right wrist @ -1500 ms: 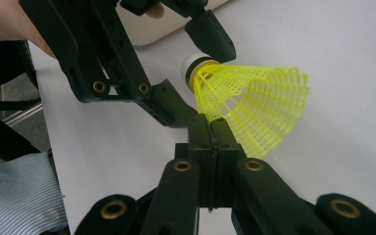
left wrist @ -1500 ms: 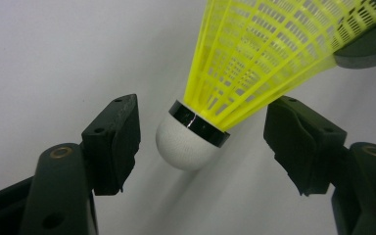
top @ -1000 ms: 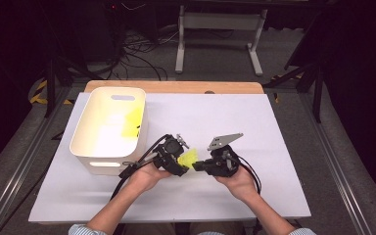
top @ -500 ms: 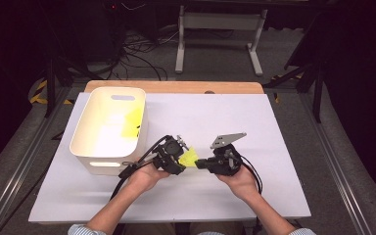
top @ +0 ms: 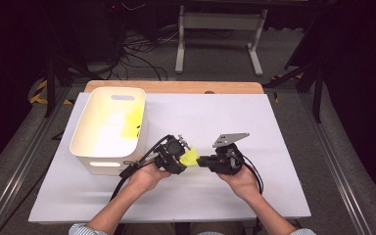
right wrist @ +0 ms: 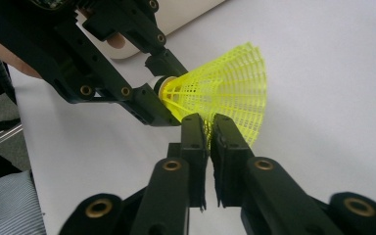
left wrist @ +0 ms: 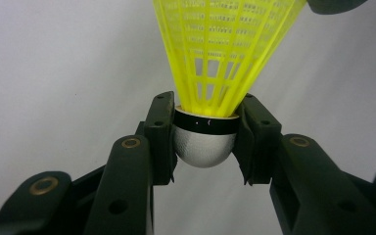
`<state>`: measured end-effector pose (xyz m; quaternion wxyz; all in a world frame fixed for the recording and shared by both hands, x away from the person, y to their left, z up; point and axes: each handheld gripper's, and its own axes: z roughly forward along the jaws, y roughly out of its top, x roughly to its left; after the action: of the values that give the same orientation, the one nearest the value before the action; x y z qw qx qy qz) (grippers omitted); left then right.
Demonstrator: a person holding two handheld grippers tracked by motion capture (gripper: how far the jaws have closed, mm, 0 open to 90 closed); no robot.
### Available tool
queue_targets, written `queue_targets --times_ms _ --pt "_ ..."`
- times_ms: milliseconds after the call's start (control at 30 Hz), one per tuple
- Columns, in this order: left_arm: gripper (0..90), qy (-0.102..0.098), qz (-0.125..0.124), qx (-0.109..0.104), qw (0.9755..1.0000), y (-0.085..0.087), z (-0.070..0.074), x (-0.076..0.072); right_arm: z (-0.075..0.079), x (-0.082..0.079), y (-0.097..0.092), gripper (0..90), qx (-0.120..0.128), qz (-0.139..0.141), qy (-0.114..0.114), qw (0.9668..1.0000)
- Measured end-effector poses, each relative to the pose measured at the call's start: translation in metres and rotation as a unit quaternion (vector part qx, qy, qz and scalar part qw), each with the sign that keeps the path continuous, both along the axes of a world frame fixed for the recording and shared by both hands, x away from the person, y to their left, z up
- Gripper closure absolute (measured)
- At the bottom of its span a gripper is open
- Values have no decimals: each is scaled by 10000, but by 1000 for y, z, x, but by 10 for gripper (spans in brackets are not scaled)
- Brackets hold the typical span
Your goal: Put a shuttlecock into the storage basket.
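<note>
White sheeting covers the desk (top: 274,147), dark floor and cables beyond; both hands meet near its front middle; the left tool (left wrist: 206,134) clamps the cork base of a yellow shuttlecock (left wrist: 225,54), jaws having just closed further; the right tool (right wrist: 208,128) has just been opening, its narrow jaws around the skirt's edge; farther left stands a cream bin (top: 90,147).

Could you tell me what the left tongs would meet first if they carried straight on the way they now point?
Probably the right tongs: the left tongs point at them, clamping the cork of the yellow shuttlecock, whose skirt edge sits between the right jaws. Depth is unclear.
</note>
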<state>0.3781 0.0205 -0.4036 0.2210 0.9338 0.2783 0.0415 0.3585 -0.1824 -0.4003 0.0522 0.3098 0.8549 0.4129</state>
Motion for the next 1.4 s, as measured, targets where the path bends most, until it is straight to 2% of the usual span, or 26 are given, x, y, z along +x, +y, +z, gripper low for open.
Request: queue_targets --times_ms 200,267,433,567,667,1033,1400 --pt "642 -55 39 7 10000 1 5 -1 1 -4 -4 660 10 -151 -166 9997" --pt "641 -70 89 19 9999 1 7 -1 1 -5 -8 605 21 -257 -290 9992" --pt "641 -78 170 19 9998 4 11 -2 3 -8 -20 534 120 -493 -476 9976" --pt "641 -69 182 16 9998 4 12 -2 4 -11 -27 484 114 -634 -555 9964" --pt "641 -68 176 13 9998 4 12 -2 3 -14 -32 431 114 -748 -710 9946" --pt "641 -115 205 43 9997 6 15 -3 1 -24 -52 320 193 -958 -1012 9901" --pt "642 -116 308 -14 9995 8 18 -4 -2 -35 -77 256 455 -1237 -1191 9841"
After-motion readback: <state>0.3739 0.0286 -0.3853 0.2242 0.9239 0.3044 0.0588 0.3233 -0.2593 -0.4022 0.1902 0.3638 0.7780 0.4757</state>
